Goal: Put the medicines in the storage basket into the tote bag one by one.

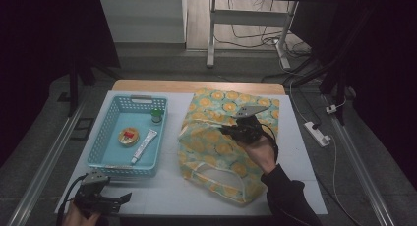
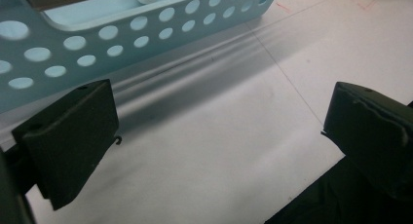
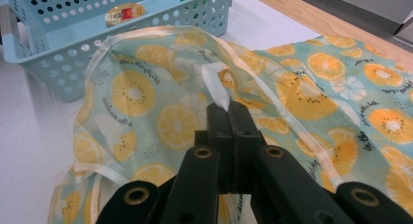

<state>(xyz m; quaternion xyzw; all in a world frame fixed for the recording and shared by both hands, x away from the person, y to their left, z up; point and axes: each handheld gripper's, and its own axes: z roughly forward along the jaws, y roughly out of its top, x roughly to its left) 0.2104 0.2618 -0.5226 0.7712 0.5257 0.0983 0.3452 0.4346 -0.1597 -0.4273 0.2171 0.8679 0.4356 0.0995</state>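
Note:
A fruit-print cloth bag [image 1: 221, 147] lies on the white table, right of a light blue basket [image 1: 108, 152]. My right gripper [image 1: 230, 129] hovers over the bag's middle, shut on the bag's pale strap [image 3: 216, 90], which rises pinched between the jaws. The bag [image 3: 302, 92] spreads out behind them, with the basket [image 3: 63, 63] farther back. At the near left corner of the table, my left gripper [image 1: 123, 200] is held open, nothing between its jaws. In the left gripper view the left gripper [image 2: 216, 136] faces the basket's perforated wall [image 2: 97, 44] over bare table.
Inside the basket lie a white tube [image 1: 143, 146], a round yellow tin [image 1: 128, 136] and a small green-capped bottle [image 1: 156, 115]. A wooden strip [image 1: 196, 86] edges the table's far side. A power strip [image 1: 317, 133] and cables lie on the floor to the right.

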